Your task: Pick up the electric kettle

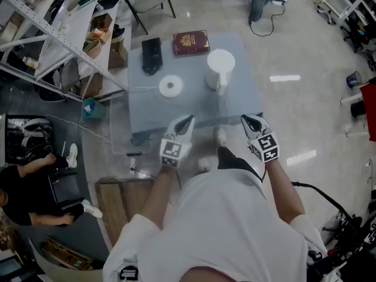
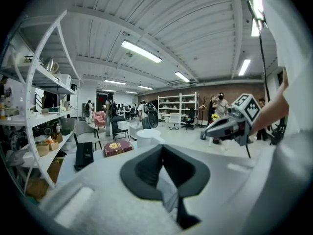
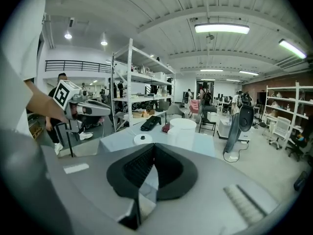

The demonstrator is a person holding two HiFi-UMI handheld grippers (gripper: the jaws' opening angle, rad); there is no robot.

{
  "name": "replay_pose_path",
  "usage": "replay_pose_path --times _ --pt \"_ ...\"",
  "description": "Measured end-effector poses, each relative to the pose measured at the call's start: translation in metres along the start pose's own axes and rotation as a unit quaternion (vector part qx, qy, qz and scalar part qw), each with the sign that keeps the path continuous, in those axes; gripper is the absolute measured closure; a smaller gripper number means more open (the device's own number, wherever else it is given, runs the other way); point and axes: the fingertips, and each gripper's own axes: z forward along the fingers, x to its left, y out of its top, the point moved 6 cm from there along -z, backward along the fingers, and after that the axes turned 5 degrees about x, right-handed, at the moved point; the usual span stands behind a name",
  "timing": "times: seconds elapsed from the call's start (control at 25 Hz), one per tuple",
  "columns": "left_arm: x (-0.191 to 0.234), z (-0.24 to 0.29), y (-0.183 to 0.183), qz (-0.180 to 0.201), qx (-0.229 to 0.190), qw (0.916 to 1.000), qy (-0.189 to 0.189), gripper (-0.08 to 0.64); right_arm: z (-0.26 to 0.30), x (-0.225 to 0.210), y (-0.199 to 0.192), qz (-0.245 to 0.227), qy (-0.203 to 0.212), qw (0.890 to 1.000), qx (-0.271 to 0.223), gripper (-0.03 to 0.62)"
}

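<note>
1. Reaching is the step in hand. The kettle (image 1: 220, 68) stands upright at the far right of the counter (image 1: 147, 111). It is right of the round base (image 1: 170, 86) and nearer than the red book (image 1: 191, 42), apart from both.
2. Both grippers hover at the counter's near edge, well short of the kettle. The left gripper (image 1: 188, 120) has its fingers pressed together on nothing. The right gripper (image 1: 247, 120) is likewise closed and empty.
3. The right gripper is closer to the kettle, so it suits the grasp. Its fingers should spread wide before they arrive.
4. A part jutting toward the near edge looks like the handle. Aim there, close firmly, then lift straight up.
5. Keep the left gripper clear of the base.
</note>
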Motion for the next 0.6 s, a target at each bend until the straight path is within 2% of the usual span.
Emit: replay_pose_path --times 0.24,0.4,0.6 --pt "-0.028 0.002 0.001 -0.001 -0.004 0.9999 -0.012 0.558 -0.024 0.002 -0.016 0.013 -0.006 1.0 -0.007 0.589" --pt "-0.038 0.004 0.003 -0.006 -0.002 1.0 0.0 0.558 -0.033 -0.015 -0.035 0.032 -0.023 0.999 -0.004 0.589" --pt "-0.044 0.014 0.004 -0.011 -0.01 0.9996 0.023 0.558 -0.04 -0.036 -0.041 0.046 -0.017 0.999 -0.016 0.589"
